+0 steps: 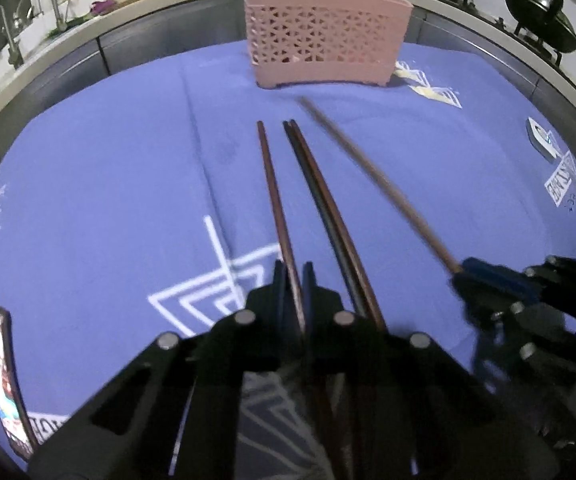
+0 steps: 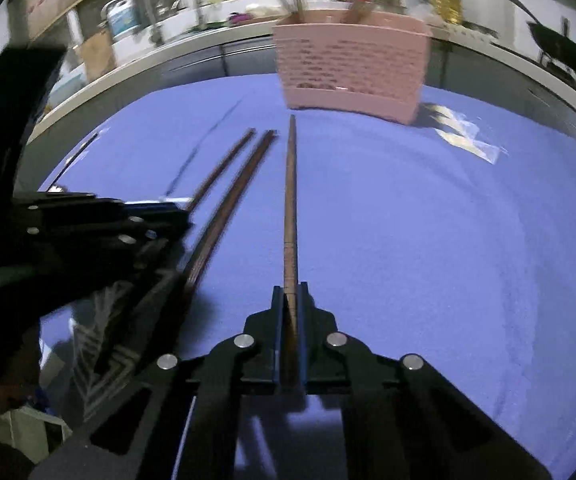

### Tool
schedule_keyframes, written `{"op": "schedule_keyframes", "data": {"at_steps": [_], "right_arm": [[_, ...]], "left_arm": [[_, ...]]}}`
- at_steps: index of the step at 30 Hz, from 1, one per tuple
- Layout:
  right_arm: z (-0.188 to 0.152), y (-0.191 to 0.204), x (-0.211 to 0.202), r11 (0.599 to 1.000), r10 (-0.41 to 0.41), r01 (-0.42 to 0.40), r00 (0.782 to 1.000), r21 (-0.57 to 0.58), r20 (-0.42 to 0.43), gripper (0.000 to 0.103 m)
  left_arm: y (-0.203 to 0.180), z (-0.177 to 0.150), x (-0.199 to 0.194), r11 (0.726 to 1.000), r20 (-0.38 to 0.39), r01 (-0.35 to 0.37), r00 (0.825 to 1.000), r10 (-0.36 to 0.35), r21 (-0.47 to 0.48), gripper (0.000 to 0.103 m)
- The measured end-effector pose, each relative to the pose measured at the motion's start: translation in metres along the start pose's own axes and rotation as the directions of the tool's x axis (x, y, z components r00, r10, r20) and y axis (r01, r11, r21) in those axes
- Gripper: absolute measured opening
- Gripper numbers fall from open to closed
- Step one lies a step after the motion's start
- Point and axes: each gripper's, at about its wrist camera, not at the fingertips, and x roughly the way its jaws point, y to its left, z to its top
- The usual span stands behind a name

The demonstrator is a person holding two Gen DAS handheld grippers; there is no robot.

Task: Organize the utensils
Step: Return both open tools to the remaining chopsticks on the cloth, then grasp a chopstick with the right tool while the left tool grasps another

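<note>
A pink perforated utensil holder (image 1: 323,28) stands at the far side of the blue cloth and holds several chopsticks; it also shows in the right wrist view (image 2: 351,68). My left gripper (image 1: 293,270) is shut on a dark brown chopstick (image 1: 270,180) that points toward the holder. A pair of dark chopsticks (image 1: 319,200) lies on the cloth just right of it. My right gripper (image 2: 291,292) is shut on another brown chopstick (image 2: 290,184), raised and pointing at the holder. The right gripper also shows in the left wrist view (image 1: 463,272), and the left gripper in the right wrist view (image 2: 184,216).
The blue cloth (image 1: 108,184) has white line patterns. A phone (image 1: 0,376) lies at its left edge. A counter with a tap (image 1: 44,4) runs behind, and black woks (image 1: 539,20) sit at the back right.
</note>
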Motion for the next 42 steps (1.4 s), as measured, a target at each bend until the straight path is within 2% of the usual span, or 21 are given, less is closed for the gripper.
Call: {"op": "schedule_keyframes", "data": {"at_steps": [3,6,8,10,14,17,19,21,23,25,30,32,34,37,40,42], "right_arm": [[-0.010,-0.015,-0.010,1.000,-0.003,0.004,1.000,0.031,-0.020,0.007],[-0.022,-0.024,-0.022,0.998,0.028,-0.024,0.998,0.059,-0.054,0.007],[-0.029,-0.028,-0.027,0.995,0.063,-0.057,0.996,0.077,-0.070,0.007],[-0.032,-0.031,-0.030,0.992,0.089,-0.081,0.992,0.094,-0.087,0.008],[-0.017,-0.030,-0.022,0.993,0.098,-0.088,0.988,0.084,-0.116,0.008],[0.012,-0.029,-0.002,0.990,0.125,-0.114,0.983,0.085,-0.132,0.008],[0.034,-0.030,0.014,0.991,0.119,-0.110,0.983,0.072,-0.140,0.008],[0.060,-0.030,0.033,0.992,0.118,-0.109,0.981,0.071,-0.151,0.008],[0.086,-0.031,0.053,0.988,0.133,-0.118,0.978,0.101,-0.162,0.008],[0.105,-0.032,0.068,0.983,0.149,-0.128,0.974,0.132,-0.170,0.008],[0.137,-0.038,0.093,0.964,0.200,-0.157,0.960,0.217,-0.196,0.009],[0.141,-0.037,0.095,0.966,0.196,-0.153,0.959,0.209,-0.206,0.009],[0.141,-0.032,0.091,0.980,0.163,-0.133,0.964,0.151,-0.209,0.006],[0.125,-0.029,0.079,0.986,0.153,-0.133,0.965,0.105,-0.214,0.006],[0.105,-0.025,0.059,0.972,0.224,-0.203,0.949,0.115,-0.220,0.006],[0.100,-0.021,0.032,0.964,0.263,-0.251,0.949,0.090,-0.172,0.006]], "left_arm": [[0.009,0.008,0.003,1.000,-0.017,0.017,1.000,-0.017,-0.004,0.010],[0.016,0.017,0.008,1.000,-0.039,0.016,0.999,-0.016,-0.001,0.012],[0.018,0.024,0.012,1.000,-0.040,0.011,0.999,-0.010,0.017,0.026],[0.020,0.030,0.016,0.999,-0.041,0.026,0.999,-0.024,0.027,0.033],[0.019,0.048,0.028,0.998,-0.042,-0.002,0.999,0.004,0.060,0.034],[0.023,0.065,0.037,0.998,-0.050,0.000,0.999,0.003,0.056,0.034],[0.026,0.076,0.043,0.998,-0.047,-0.005,0.999,0.008,0.056,0.031],[0.028,0.086,0.049,0.998,-0.036,-0.011,0.999,0.013,0.056,0.023],[0.031,0.092,0.053,0.999,-0.037,0.000,0.999,0.001,0.041,0.010],[0.034,0.099,0.057,1.000,-0.041,0.014,0.999,-0.013,0.020,0.009],[0.027,0.106,0.062,0.999,-0.035,-0.013,0.999,0.014,0.029,0.008],[0.025,0.105,0.062,1.000,-0.037,-0.006,0.999,0.007,0.022,0.008],[0.027,0.103,0.060,1.000,-0.037,0.004,0.999,-0.004,0.005,0.007],[0.031,0.100,0.057,1.000,-0.038,0.021,0.999,-0.021,-0.018,0.007],[0.035,0.101,0.037,0.997,0.001,0.067,0.998,-0.067,-0.042,0.006],[0.035,0.104,0.008,0.993,0.065,0.109,0.992,-0.107,-0.036,0.006]]}}
